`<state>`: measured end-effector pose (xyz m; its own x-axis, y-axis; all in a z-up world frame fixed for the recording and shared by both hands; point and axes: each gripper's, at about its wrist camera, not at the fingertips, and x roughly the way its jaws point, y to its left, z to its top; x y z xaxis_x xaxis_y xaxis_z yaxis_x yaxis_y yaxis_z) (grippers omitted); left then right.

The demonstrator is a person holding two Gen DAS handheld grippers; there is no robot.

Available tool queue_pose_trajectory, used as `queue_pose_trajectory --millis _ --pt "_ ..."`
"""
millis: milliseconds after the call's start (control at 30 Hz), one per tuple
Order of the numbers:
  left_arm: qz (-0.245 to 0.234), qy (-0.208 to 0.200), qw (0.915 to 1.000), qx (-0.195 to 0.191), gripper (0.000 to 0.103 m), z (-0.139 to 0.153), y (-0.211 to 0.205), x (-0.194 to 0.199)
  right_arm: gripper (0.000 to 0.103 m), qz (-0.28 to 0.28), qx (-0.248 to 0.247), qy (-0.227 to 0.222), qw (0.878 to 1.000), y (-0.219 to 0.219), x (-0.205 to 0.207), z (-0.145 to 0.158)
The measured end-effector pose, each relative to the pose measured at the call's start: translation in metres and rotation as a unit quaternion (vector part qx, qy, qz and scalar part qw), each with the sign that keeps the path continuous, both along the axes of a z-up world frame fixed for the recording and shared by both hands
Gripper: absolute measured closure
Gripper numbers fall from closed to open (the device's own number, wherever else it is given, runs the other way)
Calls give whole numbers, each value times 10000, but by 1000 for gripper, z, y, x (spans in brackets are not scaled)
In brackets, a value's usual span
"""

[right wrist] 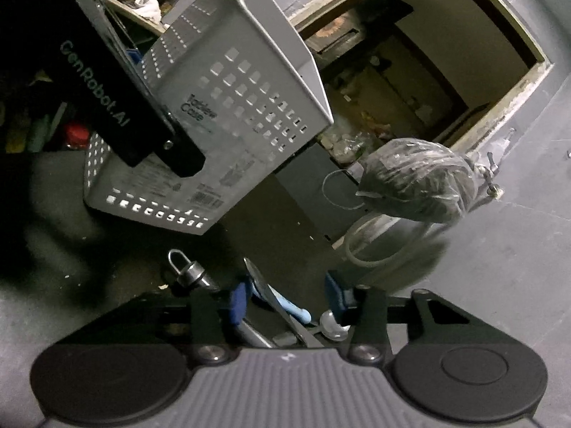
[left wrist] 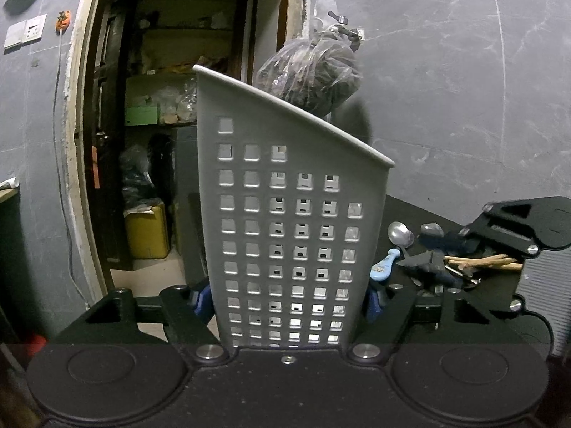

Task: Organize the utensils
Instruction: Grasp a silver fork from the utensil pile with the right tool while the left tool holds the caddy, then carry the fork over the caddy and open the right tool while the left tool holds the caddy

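Both grippers, left [left wrist: 289, 301] clamped on your perforated caddy [left wrist: 285, 214], right [right wrist: 285, 303] half-closed around but not visibly pinching loose utensils [right wrist: 282, 303], show sorting barely begun.

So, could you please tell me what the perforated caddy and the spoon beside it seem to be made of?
The caddy looks like matte grey moulded plastic: even colour, a rounded rim and neat square punched holes. It could be coated metal, though. The spoon looks like polished metal, probably steel, since its bowl gives bright reflections.
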<state>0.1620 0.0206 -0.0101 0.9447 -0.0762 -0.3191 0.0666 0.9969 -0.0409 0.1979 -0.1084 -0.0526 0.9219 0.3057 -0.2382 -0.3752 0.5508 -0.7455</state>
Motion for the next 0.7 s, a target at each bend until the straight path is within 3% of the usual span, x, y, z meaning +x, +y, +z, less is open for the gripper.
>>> queue_pose_trajectory --millis 67,100,333,533,700 --pt "-4 4 10000 12 27 0 -1 -1 93 61 -13 37 10000 0 1 1" --pt "-6 4 10000 16 27 0 -2 -2 95 82 9 34 10000 0 2 1" --pt "-34 17 10000 51 28 1 -3 -10 99 128 458 -278 9985 -12 -9 18" --pt "-58 32 9999 122 28 4 -6 -19 100 60 1508 -169 9884 -36 -4 57" --pt "-110 52 9998 157 28 4 -10 -28 100 -60 2335 121 9723 -59 14 82"
